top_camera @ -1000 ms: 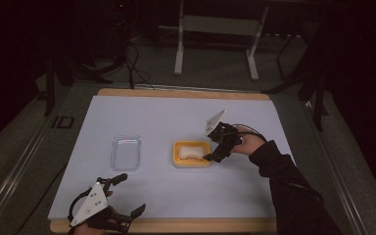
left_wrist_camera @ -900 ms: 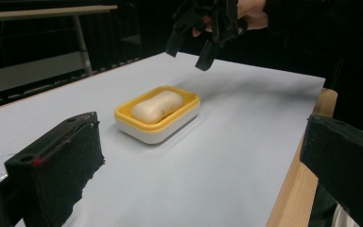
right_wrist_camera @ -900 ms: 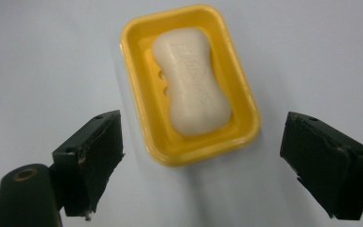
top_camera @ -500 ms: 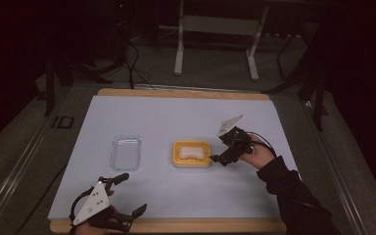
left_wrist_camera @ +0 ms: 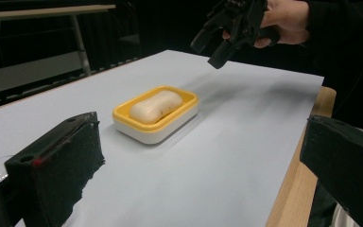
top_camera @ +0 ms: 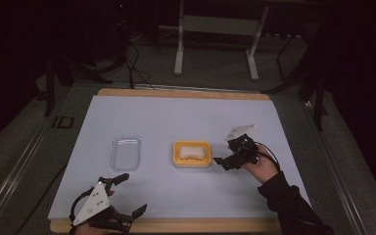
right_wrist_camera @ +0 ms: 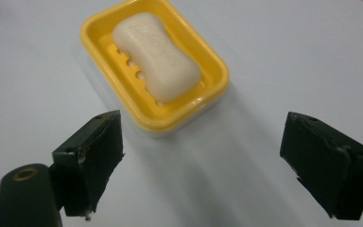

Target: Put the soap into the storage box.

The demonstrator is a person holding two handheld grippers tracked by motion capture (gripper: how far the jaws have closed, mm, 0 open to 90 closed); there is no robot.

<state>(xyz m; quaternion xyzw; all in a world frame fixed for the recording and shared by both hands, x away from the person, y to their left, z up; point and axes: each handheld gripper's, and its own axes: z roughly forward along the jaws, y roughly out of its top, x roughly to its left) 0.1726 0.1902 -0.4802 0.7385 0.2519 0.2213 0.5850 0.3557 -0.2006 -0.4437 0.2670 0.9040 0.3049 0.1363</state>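
Note:
A yellow soap dish (top_camera: 192, 161) holding a white bar of soap (top_camera: 191, 152) sits mid-table. My right gripper (top_camera: 221, 164) hovers just to its right, open and empty, jaws pointing at the dish. In the right gripper view the soap (right_wrist_camera: 156, 56) lies lengthwise in the dish (right_wrist_camera: 189, 113), beyond my spread right gripper (right_wrist_camera: 203, 161). My left gripper (top_camera: 132, 194) rests open near the front edge, left of centre. In the left gripper view the dish (left_wrist_camera: 123, 123) with the soap (left_wrist_camera: 156, 106) stands ahead of the wide left gripper (left_wrist_camera: 198, 170), and the right gripper (left_wrist_camera: 212, 47) hangs above and behind it.
A clear plastic tray (top_camera: 126, 152) lies left of the dish. A white sheet (top_camera: 176, 117) covers the table, with a wooden edge (top_camera: 176, 226) along the front. A metal stand (top_camera: 215, 29) and cables (top_camera: 132, 63) are on the floor behind.
My right gripper has drawn back from the dish's right rim, moving right and toward the person. The soap stays in the dish. The left gripper has hardly moved.

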